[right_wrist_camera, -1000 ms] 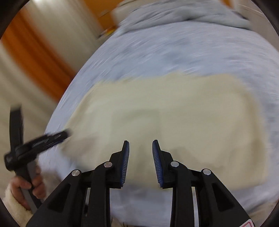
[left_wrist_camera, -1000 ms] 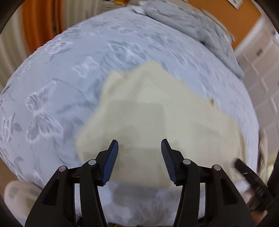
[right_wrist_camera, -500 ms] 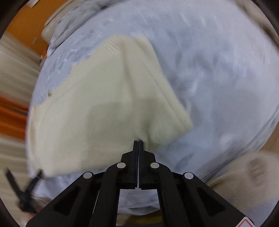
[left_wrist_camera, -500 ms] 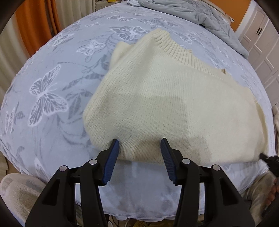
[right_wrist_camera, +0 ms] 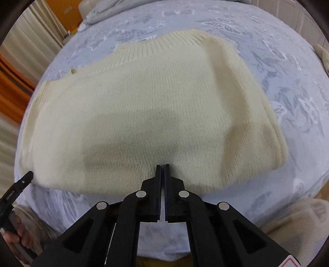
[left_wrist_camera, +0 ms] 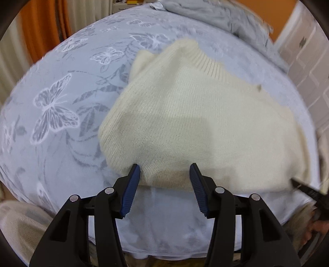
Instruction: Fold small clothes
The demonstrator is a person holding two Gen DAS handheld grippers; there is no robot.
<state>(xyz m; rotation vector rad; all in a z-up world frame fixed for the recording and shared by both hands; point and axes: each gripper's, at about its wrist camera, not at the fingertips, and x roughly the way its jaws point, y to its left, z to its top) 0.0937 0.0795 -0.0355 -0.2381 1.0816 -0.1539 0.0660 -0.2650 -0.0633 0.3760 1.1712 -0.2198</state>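
A cream knitted sweater (left_wrist_camera: 197,115) lies folded on the bed, ribbed collar at the far side; it also fills the right wrist view (right_wrist_camera: 148,115). My left gripper (left_wrist_camera: 164,174) is open, its blue pads astride the sweater's near edge without closing on it. My right gripper (right_wrist_camera: 162,167) is shut at the sweater's near hem; whether knit is pinched between the pads I cannot tell. The right gripper's tip (left_wrist_camera: 308,190) shows at the sweater's right corner in the left wrist view. The left gripper (right_wrist_camera: 18,184) shows at the lower left in the right wrist view.
The bed has a pale blue butterfly-print cover (left_wrist_camera: 55,111). A grey blanket (left_wrist_camera: 232,18) is bunched at the far side. An orange curtain (left_wrist_camera: 43,26) hangs at the left; white cabinet doors (left_wrist_camera: 308,55) stand at the right. My beige-clad legs (right_wrist_camera: 296,217) are by the bed's near edge.
The right gripper closed from open and moved in to the sweater's near hem. The left gripper stayed open and came slightly closer to the near edge.
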